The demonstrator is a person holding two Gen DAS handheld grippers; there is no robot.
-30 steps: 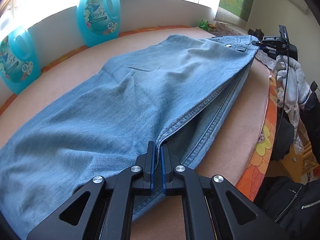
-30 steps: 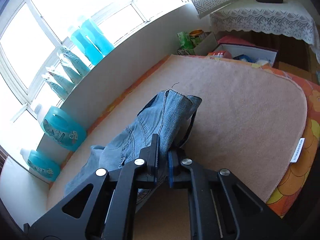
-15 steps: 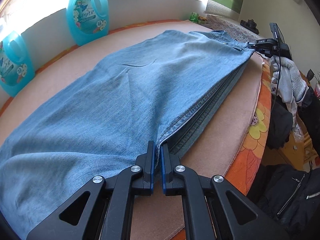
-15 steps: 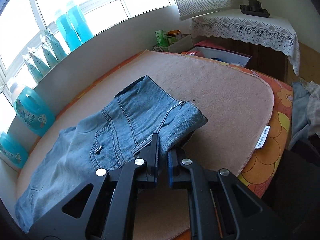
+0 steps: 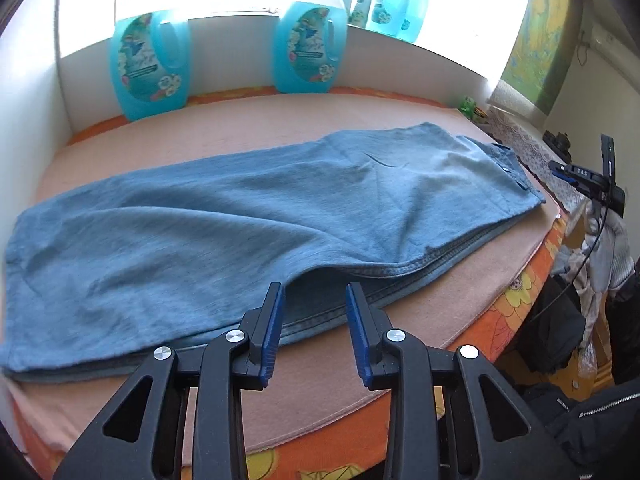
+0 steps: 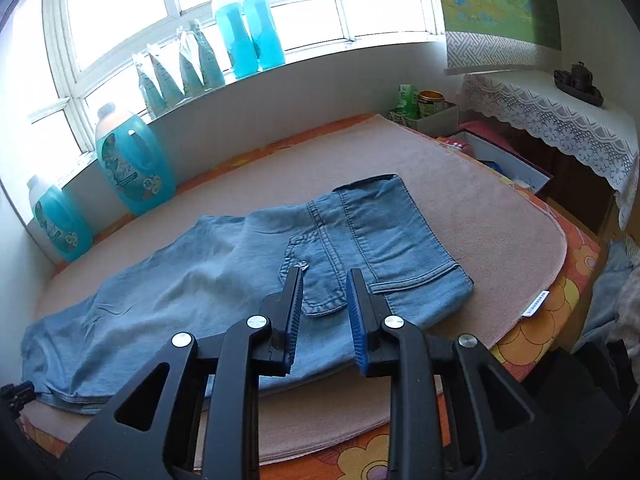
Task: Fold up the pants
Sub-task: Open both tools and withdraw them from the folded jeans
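Blue denim pants (image 5: 248,216) lie flat on the pink blanket, folded lengthwise with one leg over the other. In the right wrist view the pants (image 6: 240,280) show the waist and back pocket at the right. My left gripper (image 5: 314,300) is open and empty, just above the pants' near seam edge at mid-leg. My right gripper (image 6: 324,288) is open and empty, above the near edge by the back pocket. The right gripper also shows in the left wrist view (image 5: 588,180), beyond the waist end.
Blue detergent bottles (image 5: 150,64) stand along the wall behind the blanket (image 5: 320,116). More bottles and pouches (image 6: 208,60) line the windowsill. An orange flowered cover (image 6: 528,332) edges the bed. A lace-covered table (image 6: 560,120) and boxes stand at the right.
Both grippers have let go of the pants and opened. The pants settled flat on the blanket. Both grippers have drawn back a little from the near edge.
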